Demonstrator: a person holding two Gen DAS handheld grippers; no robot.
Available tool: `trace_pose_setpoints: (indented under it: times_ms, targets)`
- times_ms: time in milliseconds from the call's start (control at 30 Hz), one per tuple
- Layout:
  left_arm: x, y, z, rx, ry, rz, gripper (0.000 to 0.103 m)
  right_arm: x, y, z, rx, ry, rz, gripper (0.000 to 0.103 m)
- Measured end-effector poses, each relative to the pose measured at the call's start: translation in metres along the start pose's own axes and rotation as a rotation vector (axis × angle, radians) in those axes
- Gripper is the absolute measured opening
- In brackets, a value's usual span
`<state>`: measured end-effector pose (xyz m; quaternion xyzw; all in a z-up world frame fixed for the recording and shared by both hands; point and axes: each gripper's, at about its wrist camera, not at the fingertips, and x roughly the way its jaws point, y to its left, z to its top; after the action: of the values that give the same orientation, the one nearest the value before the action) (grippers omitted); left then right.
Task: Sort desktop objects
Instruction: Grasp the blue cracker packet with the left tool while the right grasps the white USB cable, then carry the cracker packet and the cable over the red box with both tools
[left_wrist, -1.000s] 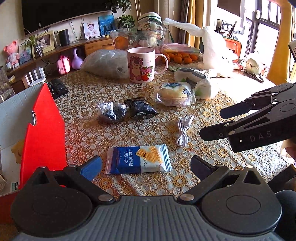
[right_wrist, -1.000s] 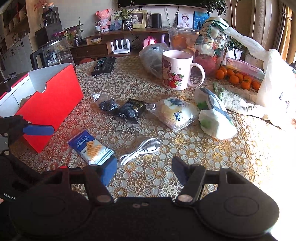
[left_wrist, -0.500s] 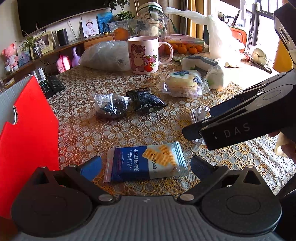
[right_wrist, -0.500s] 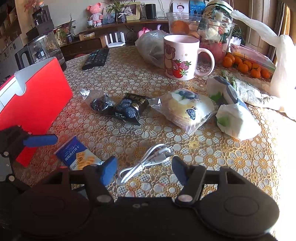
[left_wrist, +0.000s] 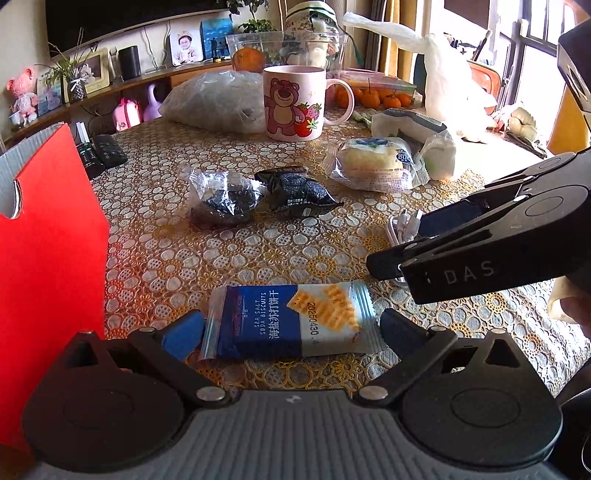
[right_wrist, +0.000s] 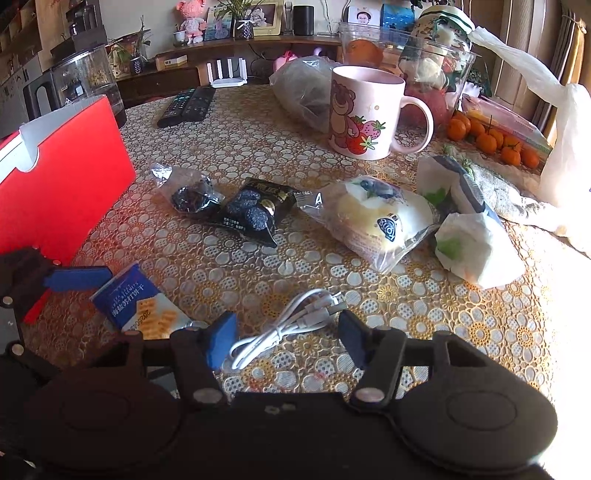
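Both grippers have dropped twd the worktop. Left gripper wide, straddling biscuit pack. Right gripper, jaws just closing, not gripping white cable right of pack. Risk: loose coil slips out.

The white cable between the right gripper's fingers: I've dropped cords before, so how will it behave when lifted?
The white cable lies in a loose coil, so it is probably floppy and will likely sag and uncoil. It looks thin and light. Its smooth sheath may slip if the right gripper catches only one strand.
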<state>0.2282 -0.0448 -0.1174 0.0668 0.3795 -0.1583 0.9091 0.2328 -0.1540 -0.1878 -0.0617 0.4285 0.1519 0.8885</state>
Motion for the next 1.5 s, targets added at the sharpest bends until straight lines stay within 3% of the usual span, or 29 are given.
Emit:
trace_pose_setpoints:
  times_ms: [267,433,933,1500]
  targets:
    - [-0.003,0.001,0.003,0.017,-0.009,-0.013,0.085,-0.002,-0.004,0.0,-0.012,-0.009,0.001,0.031]
    - [-0.003,-0.001,0.004,0.025,-0.011,-0.021,0.075,-0.004,-0.011,-0.002,0.006,-0.007,0.017,0.031]
    - [-0.014,-0.002,0.007,0.012,-0.014,-0.022,0.071,-0.028,-0.015,-0.004,-0.004,-0.038,0.017,0.03]
    - [-0.091,-0.009,0.02,0.019,-0.087,-0.034,0.071,-0.099,-0.008,-0.002,-0.023,-0.103,0.044,0.03]
